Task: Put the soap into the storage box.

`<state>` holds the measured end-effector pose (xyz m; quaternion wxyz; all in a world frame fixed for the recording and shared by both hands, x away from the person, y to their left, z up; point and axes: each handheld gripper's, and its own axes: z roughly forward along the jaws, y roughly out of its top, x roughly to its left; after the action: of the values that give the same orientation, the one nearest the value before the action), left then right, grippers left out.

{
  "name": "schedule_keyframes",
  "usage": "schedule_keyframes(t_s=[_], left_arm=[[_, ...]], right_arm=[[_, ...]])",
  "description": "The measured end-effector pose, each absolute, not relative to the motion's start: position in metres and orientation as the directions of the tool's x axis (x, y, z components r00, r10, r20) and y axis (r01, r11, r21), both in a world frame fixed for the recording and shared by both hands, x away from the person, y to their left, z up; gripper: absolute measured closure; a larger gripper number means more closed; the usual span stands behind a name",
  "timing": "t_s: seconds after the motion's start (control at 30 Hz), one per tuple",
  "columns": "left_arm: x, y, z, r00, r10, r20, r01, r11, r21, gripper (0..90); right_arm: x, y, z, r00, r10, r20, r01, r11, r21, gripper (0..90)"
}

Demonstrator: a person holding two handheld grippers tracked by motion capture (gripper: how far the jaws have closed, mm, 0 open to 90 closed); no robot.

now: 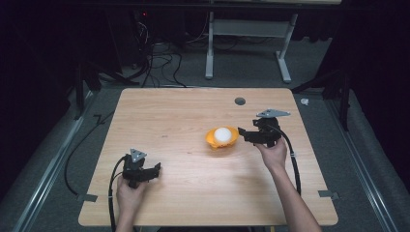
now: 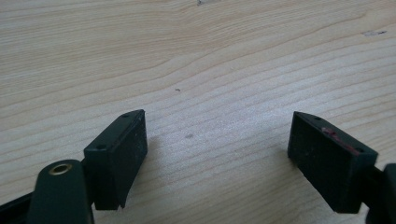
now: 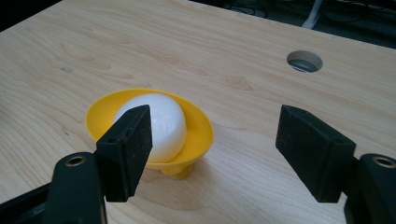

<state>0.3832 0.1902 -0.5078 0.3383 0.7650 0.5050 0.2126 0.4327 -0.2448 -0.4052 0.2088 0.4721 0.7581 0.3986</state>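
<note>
A white ball (image 3: pixel 161 123) is seated in the yellow bowl (image 1: pixel 222 138). The right gripper (image 3: pixel 212 149) is held just beside the bowl, jaws wide apart, empty. The left gripper (image 1: pixel 155 169) is positioned well apart from the bowl, jaws likewise wide, empty.

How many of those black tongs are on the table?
2. The left tongs sit near the table's front left, open over bare wood. The right tongs are open beside the yellow cup holding a white ball.
</note>
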Motion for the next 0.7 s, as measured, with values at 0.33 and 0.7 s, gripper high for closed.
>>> schedule_keyframes(t_s=[0.33, 0.7], left_arm=[[0.383, 0.19, -0.508, 0.4, 0.916, -0.013, 0.629, -0.264, 0.731, 20.4], [0.383, 0.19, -0.508, 0.4, 0.916, -0.013, 0.629, -0.264, 0.731, 20.4]], right_arm=[[0.422, -0.261, -0.406, -0.443, 0.895, 0.057, 0.547, 0.22, 0.808, 28.7], [0.41, -0.275, -0.404, -0.424, 0.903, 0.069, 0.537, 0.189, 0.822, 29.3]])
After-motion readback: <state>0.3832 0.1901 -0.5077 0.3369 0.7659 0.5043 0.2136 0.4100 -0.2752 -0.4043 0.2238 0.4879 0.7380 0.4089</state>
